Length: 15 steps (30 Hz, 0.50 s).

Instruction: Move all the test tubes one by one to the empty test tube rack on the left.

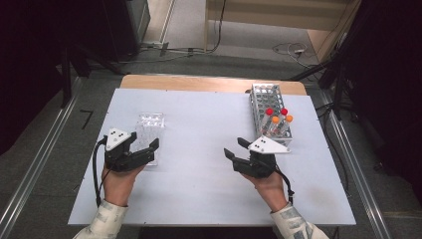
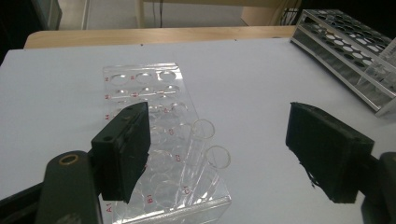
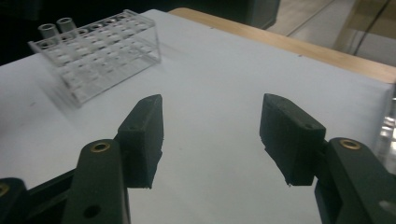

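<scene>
A clear plastic tube rack [image 1: 150, 130] [image 2: 154, 144] [image 3: 95, 51] lies on the left half of the white table [image 1: 209, 149]. Two empty glass tubes [image 2: 203, 144] [image 3: 57, 28] stand in its near corner. My left gripper [image 1: 145, 145] [image 2: 233, 149] is open just in front of that rack, with nothing between its jaws. A metal wire rack [image 1: 270, 114] [image 2: 348, 51] at the right holds several capped tubes, two red-capped [image 1: 276, 111] and two orange-capped [image 1: 282, 119]. My right gripper [image 1: 236, 148] [image 3: 210, 135] is open over bare table, left of the wire rack.
The table's wooden far edge [image 1: 209, 82] runs along the back. Cables [image 1: 288, 50] lie on the floor beyond it. Metal rails [image 1: 35, 164] flank the table on both sides. Dark equipment [image 1: 119, 25] stands at the back left.
</scene>
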Available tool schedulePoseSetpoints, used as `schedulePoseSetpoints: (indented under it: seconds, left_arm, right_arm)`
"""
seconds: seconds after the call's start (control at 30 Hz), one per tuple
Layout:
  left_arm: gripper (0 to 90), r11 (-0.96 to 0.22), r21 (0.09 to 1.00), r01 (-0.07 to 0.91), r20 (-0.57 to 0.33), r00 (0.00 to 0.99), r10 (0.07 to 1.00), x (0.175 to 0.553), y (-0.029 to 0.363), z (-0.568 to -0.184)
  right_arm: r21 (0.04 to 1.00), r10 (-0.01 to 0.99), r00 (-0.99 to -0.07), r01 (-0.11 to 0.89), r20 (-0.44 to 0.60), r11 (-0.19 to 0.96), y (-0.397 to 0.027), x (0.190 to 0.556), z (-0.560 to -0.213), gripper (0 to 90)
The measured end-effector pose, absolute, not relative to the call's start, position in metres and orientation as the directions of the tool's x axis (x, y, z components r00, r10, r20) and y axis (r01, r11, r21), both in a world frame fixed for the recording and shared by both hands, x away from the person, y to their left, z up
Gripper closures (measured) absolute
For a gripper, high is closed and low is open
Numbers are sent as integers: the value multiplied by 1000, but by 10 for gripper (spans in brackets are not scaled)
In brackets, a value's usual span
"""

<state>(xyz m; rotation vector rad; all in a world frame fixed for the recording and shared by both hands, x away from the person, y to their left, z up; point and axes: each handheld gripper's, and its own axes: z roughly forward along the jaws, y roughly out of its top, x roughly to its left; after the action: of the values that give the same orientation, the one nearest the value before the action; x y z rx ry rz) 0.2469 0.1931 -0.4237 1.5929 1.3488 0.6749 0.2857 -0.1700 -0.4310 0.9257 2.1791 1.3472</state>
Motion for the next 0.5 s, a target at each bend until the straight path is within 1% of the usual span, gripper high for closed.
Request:
schedulePoseSetpoints:
  seconds: [0.33, 0.5]
  left_arm:
    - [208, 13, 896, 444, -135, 246, 960, 246, 191, -422]
    - [192, 5, 895, 447, -131, 251, 959, 246, 190, -423]
  right_arm:
    - [905, 805, -593, 343, -1, 253, -203, 303, -425, 384]
    - [893, 836, -547, 358, -36, 272, -216, 314, -430, 378]
